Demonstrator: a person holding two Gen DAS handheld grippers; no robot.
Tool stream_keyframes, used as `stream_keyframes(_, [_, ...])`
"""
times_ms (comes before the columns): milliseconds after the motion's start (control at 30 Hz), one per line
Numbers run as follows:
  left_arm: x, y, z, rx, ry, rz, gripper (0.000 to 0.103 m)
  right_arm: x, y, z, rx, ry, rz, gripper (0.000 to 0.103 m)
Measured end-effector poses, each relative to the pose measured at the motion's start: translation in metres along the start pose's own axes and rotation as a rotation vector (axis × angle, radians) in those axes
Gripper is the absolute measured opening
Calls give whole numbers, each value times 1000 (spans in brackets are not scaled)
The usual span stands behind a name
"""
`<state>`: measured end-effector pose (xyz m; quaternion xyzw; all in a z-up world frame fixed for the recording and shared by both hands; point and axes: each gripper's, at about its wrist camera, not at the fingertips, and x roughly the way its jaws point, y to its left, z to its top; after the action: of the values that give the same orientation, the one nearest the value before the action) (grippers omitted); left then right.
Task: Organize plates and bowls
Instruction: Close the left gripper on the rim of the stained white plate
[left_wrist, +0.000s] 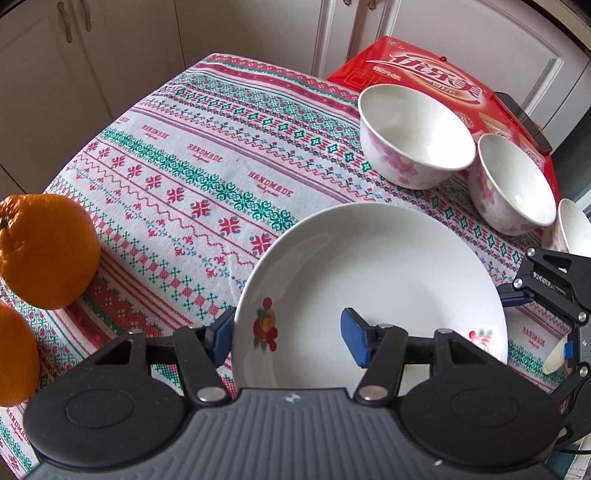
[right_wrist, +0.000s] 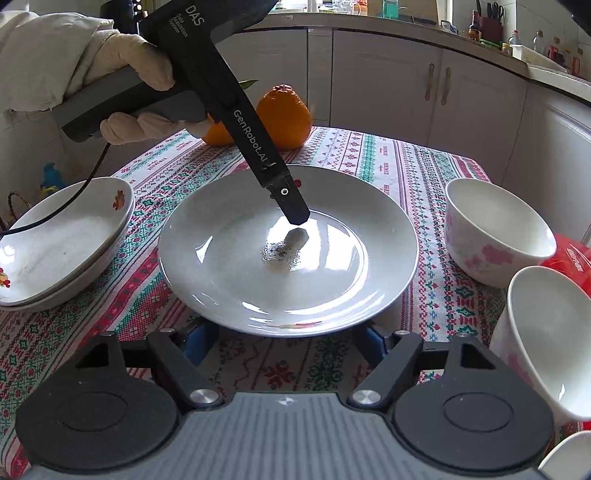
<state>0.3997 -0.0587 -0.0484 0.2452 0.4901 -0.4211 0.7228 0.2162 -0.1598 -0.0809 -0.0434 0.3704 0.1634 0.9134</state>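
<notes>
Left wrist view: the left gripper (left_wrist: 291, 334) is seen straddling the near rim of the round white ceramic plate with a fruit motif (left_wrist: 373, 291), one blue pad outside, one over the plate; its jaws are apart, not clamped. The right gripper (right_wrist: 284, 341) is spread wide just short of the same plate (right_wrist: 288, 247), its pads partly hidden under the rim. Farther off, two stacked white plates (right_wrist: 66, 240) and white floral bowls (right_wrist: 495, 236) are seen on the patterned tablecloth (left_wrist: 177, 177), with an orange fruit (right_wrist: 284, 116) beyond. Risk judged: a thin one-sided rim grip lets the glossy plate tilt, slip and strike a bowl.
</notes>
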Motion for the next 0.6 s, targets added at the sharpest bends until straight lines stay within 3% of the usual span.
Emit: stream_keyframes(600, [-16, -10, -10, -22, -26, 3, 59, -11, -1, 2, -10, 2, 1, 84])
